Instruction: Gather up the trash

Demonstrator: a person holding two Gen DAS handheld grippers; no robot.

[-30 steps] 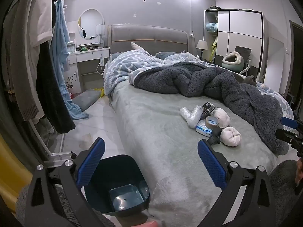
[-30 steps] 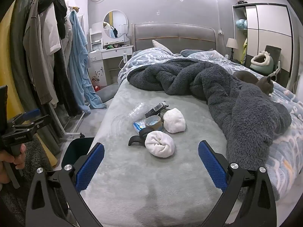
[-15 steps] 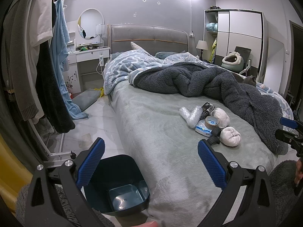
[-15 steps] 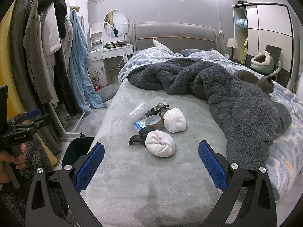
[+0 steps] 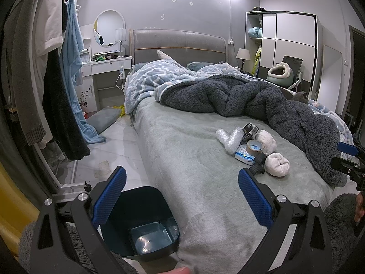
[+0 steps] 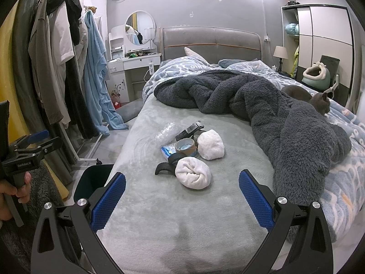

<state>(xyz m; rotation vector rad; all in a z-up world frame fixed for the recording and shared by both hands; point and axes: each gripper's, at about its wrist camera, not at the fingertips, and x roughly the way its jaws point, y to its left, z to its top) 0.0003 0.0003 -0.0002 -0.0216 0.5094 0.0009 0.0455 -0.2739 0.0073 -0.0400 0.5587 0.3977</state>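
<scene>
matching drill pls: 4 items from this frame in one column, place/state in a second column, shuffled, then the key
Things:
1. trash bin
2. tape roll
3. grey cat
4. left gripper

Places or states:
A. lying on the far right side of the bed
B. open, holding nothing
C. on the floor at the bed's near left corner
D. in the pile on the bed, next to a white sock ball

Pairs: 1-C, 2-D, 3-A, 4-B

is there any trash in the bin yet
No, the dark bin on the floor beside the bed shows only its bare blue bottom in the left wrist view.
</scene>
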